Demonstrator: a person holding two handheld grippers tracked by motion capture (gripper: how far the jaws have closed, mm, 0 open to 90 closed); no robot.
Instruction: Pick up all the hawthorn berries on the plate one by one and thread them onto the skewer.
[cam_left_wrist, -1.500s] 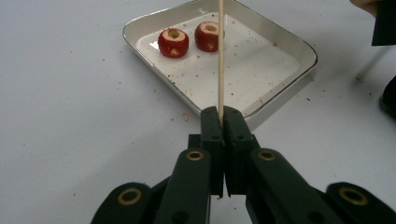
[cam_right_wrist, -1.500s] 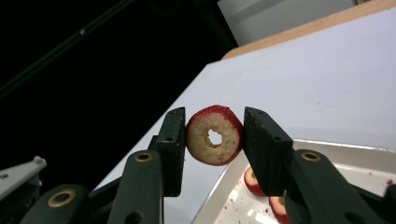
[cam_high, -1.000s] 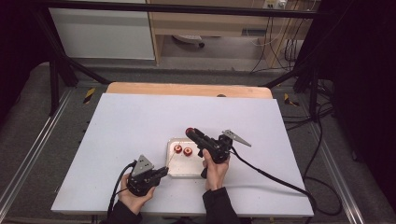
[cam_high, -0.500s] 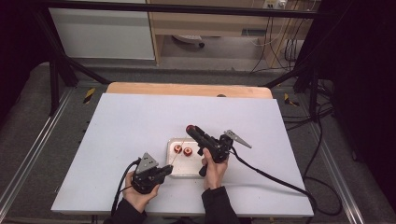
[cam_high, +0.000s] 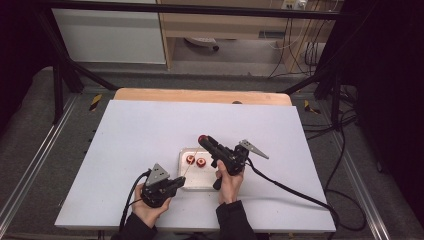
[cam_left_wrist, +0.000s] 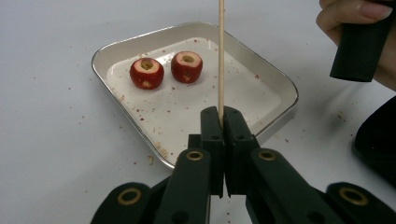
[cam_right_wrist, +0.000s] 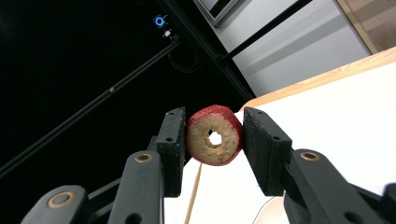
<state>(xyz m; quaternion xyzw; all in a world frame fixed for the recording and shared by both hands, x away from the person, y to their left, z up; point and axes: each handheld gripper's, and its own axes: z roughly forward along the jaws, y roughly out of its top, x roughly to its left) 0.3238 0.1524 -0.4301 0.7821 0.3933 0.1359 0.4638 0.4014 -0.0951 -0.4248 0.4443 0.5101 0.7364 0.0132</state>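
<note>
Nearest, the left claw (cam_left_wrist: 219, 122) pinches a thin wooden skewer (cam_left_wrist: 221, 56) above the steel tray (cam_left_wrist: 275, 79) holding two cored red fruits (cam_left_wrist: 146, 73). Farther, the right claw (cam_right_wrist: 214, 140) clamps a third cored fruit (cam_right_wrist: 215, 135) aloft. Threading step; next, align hole with skewer tip.

Red cored fruit (cam_right_wrist: 215, 141), pale wooden skewer (cam_left_wrist: 221, 56), silver tray (cam_left_wrist: 280, 84), white table (cam_high: 145, 130)

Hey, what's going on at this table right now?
A person is threading cored red fruits onto a wooden skewer. The left gripper is shut on the skewer, holding it upright; the right gripper holds one cored fruit above it. Two more fruits wait in the metal tray.
</note>
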